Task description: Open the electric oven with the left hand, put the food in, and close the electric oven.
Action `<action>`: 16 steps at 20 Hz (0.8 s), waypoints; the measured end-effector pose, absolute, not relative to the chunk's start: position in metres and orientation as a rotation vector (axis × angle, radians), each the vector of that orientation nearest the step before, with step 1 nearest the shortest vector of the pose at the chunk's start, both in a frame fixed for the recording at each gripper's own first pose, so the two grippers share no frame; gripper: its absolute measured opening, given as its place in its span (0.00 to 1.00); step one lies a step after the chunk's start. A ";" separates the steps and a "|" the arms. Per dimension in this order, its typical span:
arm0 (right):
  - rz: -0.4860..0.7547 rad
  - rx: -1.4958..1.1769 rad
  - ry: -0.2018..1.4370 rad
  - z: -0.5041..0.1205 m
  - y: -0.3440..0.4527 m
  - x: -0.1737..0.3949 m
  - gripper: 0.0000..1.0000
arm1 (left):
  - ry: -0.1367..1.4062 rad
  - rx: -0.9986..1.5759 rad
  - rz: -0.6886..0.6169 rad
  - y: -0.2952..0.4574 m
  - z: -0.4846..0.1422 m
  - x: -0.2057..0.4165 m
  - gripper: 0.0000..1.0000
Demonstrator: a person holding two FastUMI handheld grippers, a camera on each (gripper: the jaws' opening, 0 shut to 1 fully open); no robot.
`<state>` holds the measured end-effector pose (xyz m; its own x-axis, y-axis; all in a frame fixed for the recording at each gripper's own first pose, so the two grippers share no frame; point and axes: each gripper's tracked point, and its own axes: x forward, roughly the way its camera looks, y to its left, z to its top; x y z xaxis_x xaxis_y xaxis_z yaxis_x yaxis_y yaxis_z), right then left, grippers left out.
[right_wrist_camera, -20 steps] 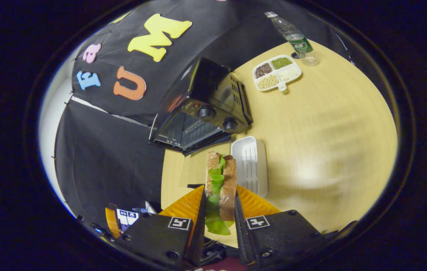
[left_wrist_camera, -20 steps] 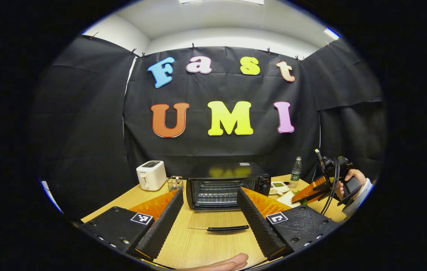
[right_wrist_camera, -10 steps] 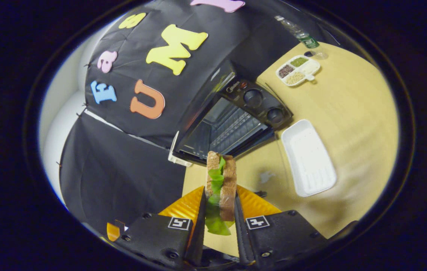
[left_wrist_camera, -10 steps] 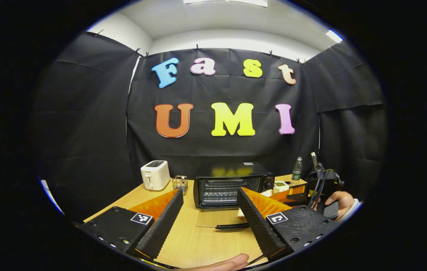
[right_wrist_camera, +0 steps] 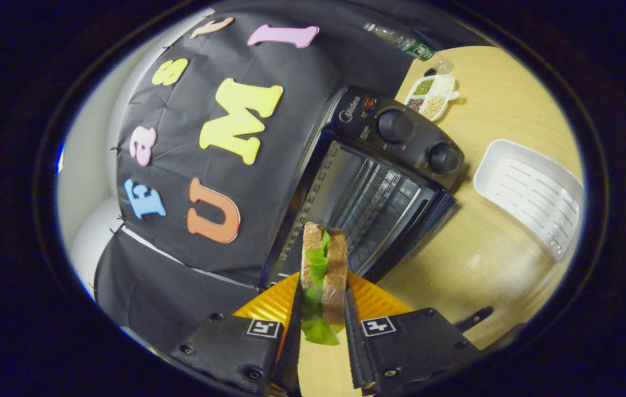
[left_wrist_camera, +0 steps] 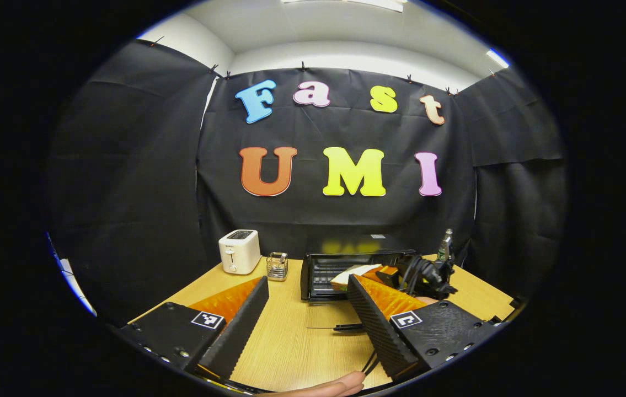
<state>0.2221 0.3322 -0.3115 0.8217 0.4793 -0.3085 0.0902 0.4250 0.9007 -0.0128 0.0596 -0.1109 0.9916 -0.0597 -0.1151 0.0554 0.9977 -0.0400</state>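
Already the first step looks done: on the wooden table (left_wrist_camera: 290, 353) the electric oven (right_wrist_camera: 379, 182) stands with its glass door (left_wrist_camera: 328, 320) dropped flat toward the camera, the handle (left_wrist_camera: 348, 327) at its near edge and the wire rack (right_wrist_camera: 370, 204) bare inside. To the oven's right in the right gripper view lie a white tray (right_wrist_camera: 533, 190), a small divided dish (right_wrist_camera: 431, 96) of beans and a water bottle (right_wrist_camera: 401, 41); to its left in the left gripper view stand a white toaster (left_wrist_camera: 240, 251) and a little wire basket (left_wrist_camera: 277, 266).

The right gripper (right_wrist_camera: 321, 325) is clamped on the sandwich (right_wrist_camera: 322, 275) — bread on both sides, lettuce between — and holds it just in front of the oven's mouth; in the left gripper view it is at the opening. The left gripper (left_wrist_camera: 307, 320) hangs back over the table, fingers spread wide and holding nothing.

By my reading the task is about half through — what remains is setting the sandwich on the rack, letting go, drawing clear, and swinging the door up shut.
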 end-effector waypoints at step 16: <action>0.085 0.990 0.403 -0.354 0.329 0.331 0.46 | 0.183 -0.059 -0.133 0.052 -0.136 -0.008 0.94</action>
<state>0.3306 0.3293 -0.3540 0.9232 0.2503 -0.2917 0.1114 0.5521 0.8263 -0.0084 0.0518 -0.1362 0.9745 -0.1373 -0.1772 0.1265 0.9894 -0.0709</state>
